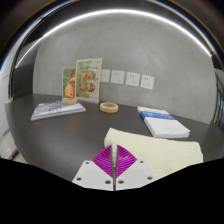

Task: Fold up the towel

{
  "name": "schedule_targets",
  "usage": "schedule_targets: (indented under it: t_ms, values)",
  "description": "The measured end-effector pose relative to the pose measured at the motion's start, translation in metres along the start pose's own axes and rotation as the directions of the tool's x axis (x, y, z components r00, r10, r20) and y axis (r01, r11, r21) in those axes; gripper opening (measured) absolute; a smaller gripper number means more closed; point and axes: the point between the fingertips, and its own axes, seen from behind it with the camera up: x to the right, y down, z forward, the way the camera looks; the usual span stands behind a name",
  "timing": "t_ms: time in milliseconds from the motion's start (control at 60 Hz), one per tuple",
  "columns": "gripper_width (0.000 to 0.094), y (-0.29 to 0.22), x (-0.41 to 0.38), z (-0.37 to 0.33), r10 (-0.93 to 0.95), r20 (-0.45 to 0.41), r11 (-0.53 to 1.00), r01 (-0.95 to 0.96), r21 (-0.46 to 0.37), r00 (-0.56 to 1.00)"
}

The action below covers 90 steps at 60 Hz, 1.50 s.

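1. Gripper is sitting with its fingers pressed together, and the cream towel is lying on the grey table right at the tips. Whether an edge is pinched, I can't tell.
2. Judging the fold: keep the corner low, drag it square across and match the edges.
3. No containers showing; only a tape roll, a blue-edged booklet and standing cards are sitting beyond the fingers.

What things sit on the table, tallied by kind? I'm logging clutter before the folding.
Towel: 1
Tape roll: 1
Flat stacks, book-like: 2
Upright printed cards: 2
Total: 6
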Motion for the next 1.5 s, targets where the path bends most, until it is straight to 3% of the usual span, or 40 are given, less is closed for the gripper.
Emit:
schedule_targets:
  t_ms: [183,300,450,650,717,850,900,1050,1500]
  values:
    - [0.0010,-0.066,0.086,-0.047,0.132,-0.057,0.982,-0.122,0.143,0.990]
    - [0.0011,-0.067,0.168,-0.072,0.205,-0.150,0.969,-0.178,0.173,0.967]
    - [0.0018,-0.013,0.250,-0.072,0.249,-0.277,0.968,-0.227,0.111,0.928]
    - [0.0048,0.042,0.277,-0.063,0.265,-0.335,0.960,-0.280,0.003,0.904]
    - [0.0172,0.038,0.277,-0.070,0.264,-0.340,0.961,-0.278,0.007,0.903]
    - [0.0788,0.034,0.282,-0.097,0.212,-0.416,0.972,-0.233,0.000,0.884]
    - [0.0827,0.034,0.280,-0.112,0.200,-0.438,0.974,-0.226,-0.008,0.877]
    - [0.0811,0.024,0.223,-0.161,0.188,-0.415,0.978,-0.209,-0.007,0.890]
    - [0.0806,-0.001,-0.128,-0.290,0.110,-0.120,0.994,-0.111,-0.009,0.987]
